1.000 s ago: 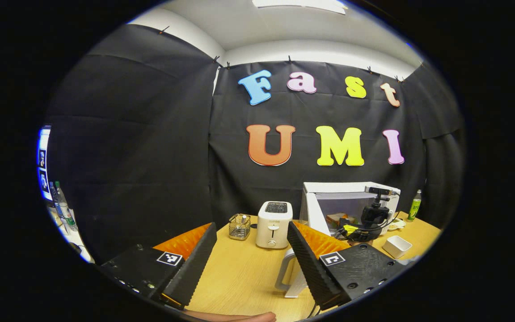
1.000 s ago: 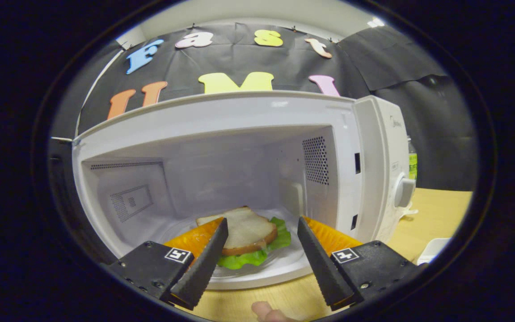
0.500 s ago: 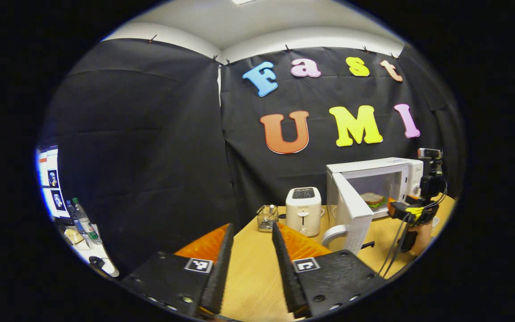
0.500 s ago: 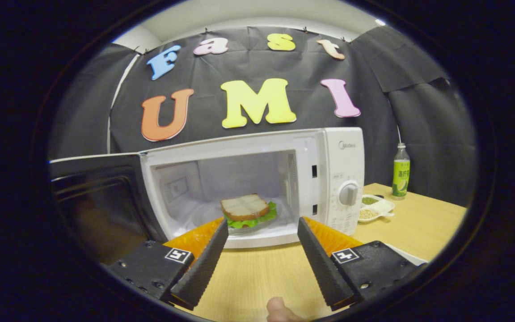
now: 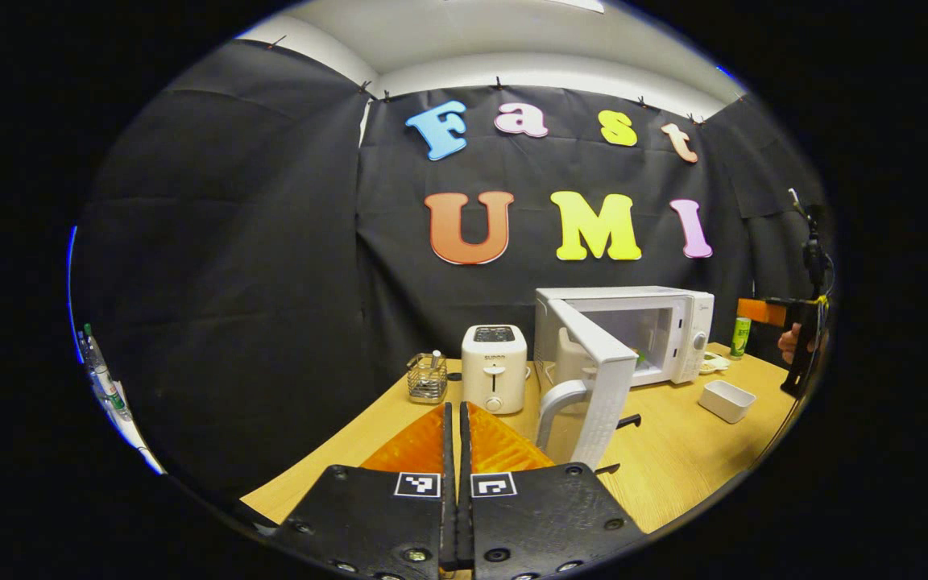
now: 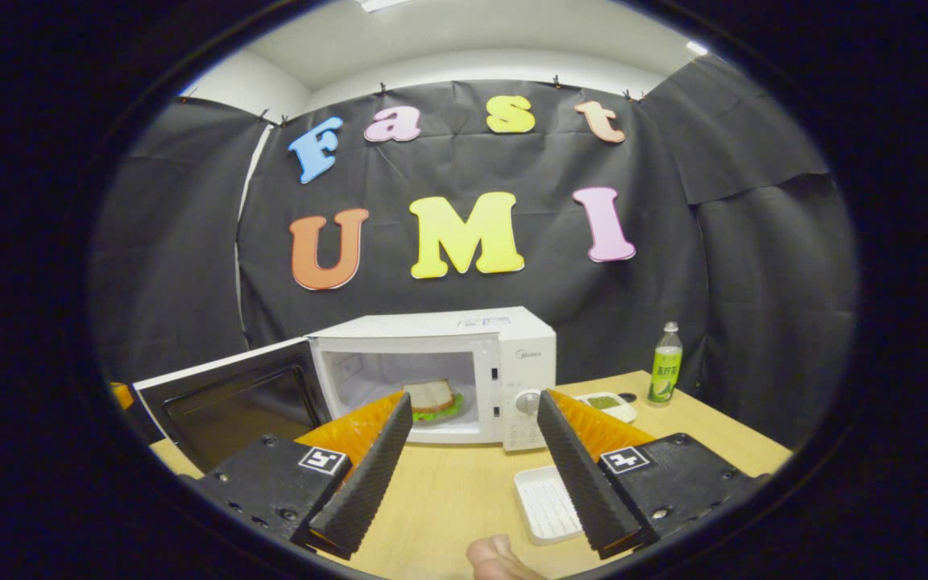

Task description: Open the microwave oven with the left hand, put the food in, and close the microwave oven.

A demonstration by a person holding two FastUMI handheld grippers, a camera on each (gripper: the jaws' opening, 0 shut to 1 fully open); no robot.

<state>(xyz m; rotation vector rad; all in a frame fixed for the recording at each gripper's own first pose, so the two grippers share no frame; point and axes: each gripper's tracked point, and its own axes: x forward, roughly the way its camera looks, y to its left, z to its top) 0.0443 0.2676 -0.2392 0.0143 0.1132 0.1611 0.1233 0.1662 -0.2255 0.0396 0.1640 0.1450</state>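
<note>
White microwave oven (image 6: 440,370) at the table's (image 6: 464,491) far edge, door (image 5: 593,374) swung wide toward the left, curved handle (image 5: 554,403) on its free end; sandwich (image 6: 432,396) with green lettuce inside on the turntable, so food in, closing left to do.

Left claw (image 5: 456,435) pinched together, nothing between the fingers, near the table's front edge and just short of the door handle; right claw (image 6: 472,451) spread wide, empty, well back from the oven mouth, a thumb (image 6: 496,557) at the bottom of the right gripper view.

Judged step: shutting the door with the left claw. Best done by laying the closed fingertips flat against the door's outer face near the handle, away from the hinge, for most leverage; then sweeping in an arc about the hinge, not straight ahead, lest the tips slide off the smooth panel; a firm last push until the latch catches, yet not so hard that the oven shifts toward the toaster (image 5: 495,366). Right claw better kept clear of the opening; small white tray (image 6: 546,503) near the front edge also out of the swing.
</note>
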